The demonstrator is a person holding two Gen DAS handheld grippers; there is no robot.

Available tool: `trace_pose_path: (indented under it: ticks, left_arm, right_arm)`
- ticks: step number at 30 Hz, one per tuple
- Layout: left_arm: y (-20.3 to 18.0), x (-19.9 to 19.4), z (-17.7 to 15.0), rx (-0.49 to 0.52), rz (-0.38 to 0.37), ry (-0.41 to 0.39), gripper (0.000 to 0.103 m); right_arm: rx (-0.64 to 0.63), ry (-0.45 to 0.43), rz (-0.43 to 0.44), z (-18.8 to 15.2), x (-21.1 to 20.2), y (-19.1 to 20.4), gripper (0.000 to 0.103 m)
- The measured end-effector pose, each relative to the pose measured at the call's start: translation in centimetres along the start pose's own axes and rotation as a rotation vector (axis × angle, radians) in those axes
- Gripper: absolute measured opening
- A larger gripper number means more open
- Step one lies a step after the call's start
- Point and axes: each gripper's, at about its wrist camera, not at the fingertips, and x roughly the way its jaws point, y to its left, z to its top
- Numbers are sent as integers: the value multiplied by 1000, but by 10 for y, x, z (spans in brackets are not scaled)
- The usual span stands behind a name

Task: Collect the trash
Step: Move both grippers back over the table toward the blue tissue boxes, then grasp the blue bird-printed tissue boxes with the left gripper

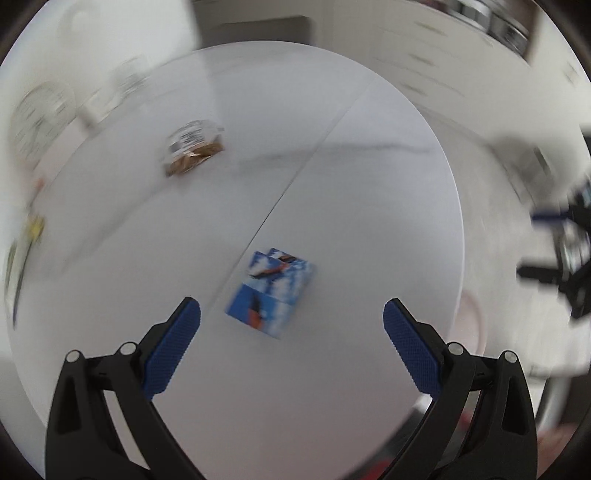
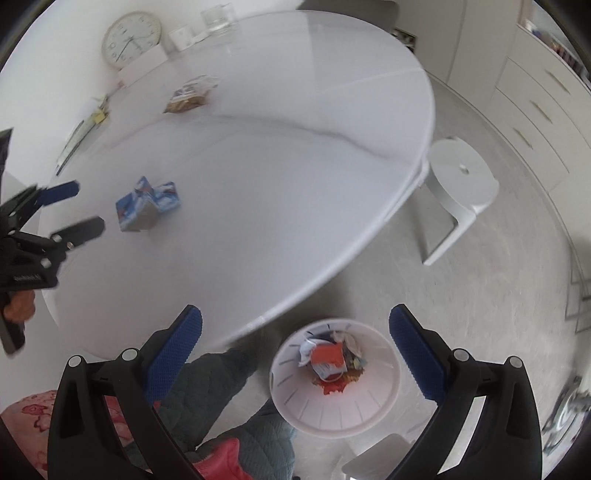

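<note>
A small blue-and-white carton with a bird picture lies on the round white table. My left gripper is open and empty, just short of the carton, with the carton between its fingers' lines. The right wrist view shows the same carton and the left gripper to its left. My right gripper is open and empty above a white waste bin on the floor, which holds several pieces of trash. A clear wrapper with brown contents lies farther back on the table.
A wall clock, a glass and a white cup stand at the table's far edge. Papers lie at the left edge. A white stool stands right of the table. My legs are beside the bin.
</note>
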Motion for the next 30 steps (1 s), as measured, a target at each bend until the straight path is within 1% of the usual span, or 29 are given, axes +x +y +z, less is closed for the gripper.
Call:
trace_pose_path:
  ticks: [2, 4, 7, 11, 12, 13, 15, 16, 17, 18, 19, 20, 21, 23, 26, 30]
  left_arm:
    - [12, 13, 4, 105, -43, 30, 95]
    - [19, 27, 8, 203, -102, 60, 95]
    - [24, 50, 11, 305, -190, 104, 95]
    - [25, 82, 12, 400, -235, 146, 95]
    - [21, 84, 13, 413, -241, 151, 93]
    - [20, 89, 13, 420, -250, 156, 92]
    - [20, 95, 16, 404, -271, 172, 80]
    - [20, 99, 18, 386, -287, 183, 77]
    - [21, 101, 20, 371, -298, 189, 67]
    - [21, 103, 21, 355, -308, 191, 60]
    - [21, 102, 24, 344, -306, 173, 56]
    - [21, 103, 26, 340, -318, 175, 50]
    - [21, 103, 27, 337, -328, 171, 48]
    - [22, 101, 30, 328, -343, 145, 48]
    - [23, 94, 32, 320, -334, 109, 48]
    - [33, 85, 40, 264, -296, 78, 48]
  right_arm:
    - [14, -1, -19, 9, 3, 13, 101]
    - [52, -6, -30, 15, 5, 25, 101]
    - [119, -10, -44, 20, 10, 38, 101]
    - [200, -6, -56, 22, 17, 52, 101]
    - [221, -4, -62, 23, 18, 55, 101]
    - [236, 3, -67, 23, 20, 57, 101]
    - [255, 18, -78, 23, 22, 61, 101]
    - [259, 25, -85, 23, 22, 63, 101]
    - [262, 28, -92, 23, 23, 64, 101]
    - [268, 33, -99, 22, 24, 65, 101]
    - [273, 37, -101, 23, 25, 65, 101]
    - [279, 40, -103, 23, 26, 65, 101]
    - [284, 41, -102, 24, 27, 64, 101]
    - [286, 43, -103, 27, 29, 65, 101]
    - [268, 46, -109, 34, 29, 67, 101]
    - [205, 51, -104, 49, 30, 76, 101]
